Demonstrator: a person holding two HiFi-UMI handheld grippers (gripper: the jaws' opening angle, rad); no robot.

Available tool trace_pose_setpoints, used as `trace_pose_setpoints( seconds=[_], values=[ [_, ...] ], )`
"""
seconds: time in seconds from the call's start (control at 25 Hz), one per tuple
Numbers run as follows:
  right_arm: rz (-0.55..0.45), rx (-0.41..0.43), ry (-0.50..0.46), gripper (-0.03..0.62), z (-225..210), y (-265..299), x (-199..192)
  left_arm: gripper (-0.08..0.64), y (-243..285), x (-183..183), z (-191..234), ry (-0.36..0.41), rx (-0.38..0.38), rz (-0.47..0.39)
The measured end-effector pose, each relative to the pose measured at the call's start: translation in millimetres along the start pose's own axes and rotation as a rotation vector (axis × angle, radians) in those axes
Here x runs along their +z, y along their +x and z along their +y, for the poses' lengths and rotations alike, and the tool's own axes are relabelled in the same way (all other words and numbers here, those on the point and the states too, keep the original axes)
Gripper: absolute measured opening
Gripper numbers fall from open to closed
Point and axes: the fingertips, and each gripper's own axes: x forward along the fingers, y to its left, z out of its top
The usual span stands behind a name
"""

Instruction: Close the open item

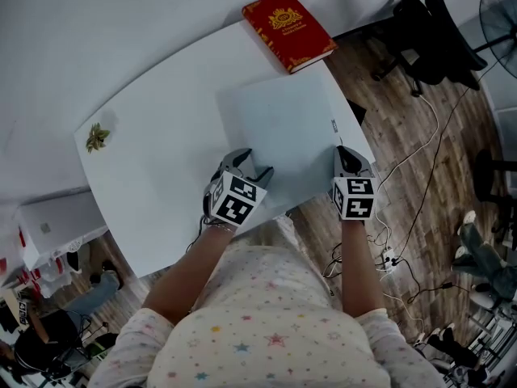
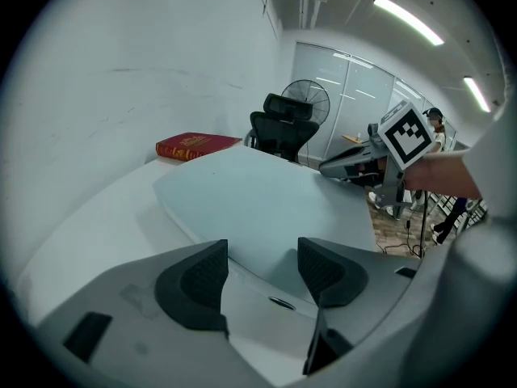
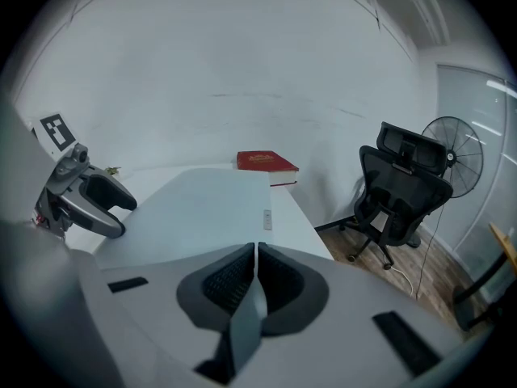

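A pale grey-blue laptop (image 1: 283, 132) lies flat with its lid down on the white table (image 1: 161, 160). In the left gripper view the laptop (image 2: 258, 200) stretches ahead of the jaws. My left gripper (image 1: 252, 165) stands open at the laptop's near left corner, with nothing between its pads (image 2: 196, 280). At the near right edge of the laptop sits my right gripper (image 1: 346, 153), with its jaws shut together and nothing held. In the right gripper view the laptop (image 3: 194, 204) lies just left of the shut right gripper (image 3: 255, 253).
A red book (image 1: 288, 29) with a gold emblem lies at the table's far corner. A small dried sprig (image 1: 97, 136) sits near the left edge. A black office chair (image 1: 424, 31), a fan (image 1: 501, 14) and cables (image 1: 404, 168) stand on the wooden floor to the right.
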Motion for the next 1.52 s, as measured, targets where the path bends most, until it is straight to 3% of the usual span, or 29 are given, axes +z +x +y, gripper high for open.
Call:
trace_pose_setpoints(
  seconds=[0.4, 0.68, 1.04, 1.52],
  values=[
    [-0.039, 0.08, -0.011, 0.021, 14.0, 19.6, 30.7, 0.273, 0.3, -0.9, -0.4, 0.004, 0.0, 0.004],
    [0.069, 0.09, -0.069, 0.012, 17.5, 36.8, 24.1, 0.273, -0.1, -1.1, -0.7, -0.001, -0.006, -0.004],
    [0.184, 0.102, -0.021, 0.011, 17.5, 43.8, 18.2, 0.273, 0.4, -1.9, 0.1, -0.001, -0.006, -0.009],
    [0.169, 0.119, 0.002, 0.011, 16.6, 44.3, 18.5, 0.253, -14.7, 0.0, 6.5, 0.002, -0.009, -0.073]
  ],
)
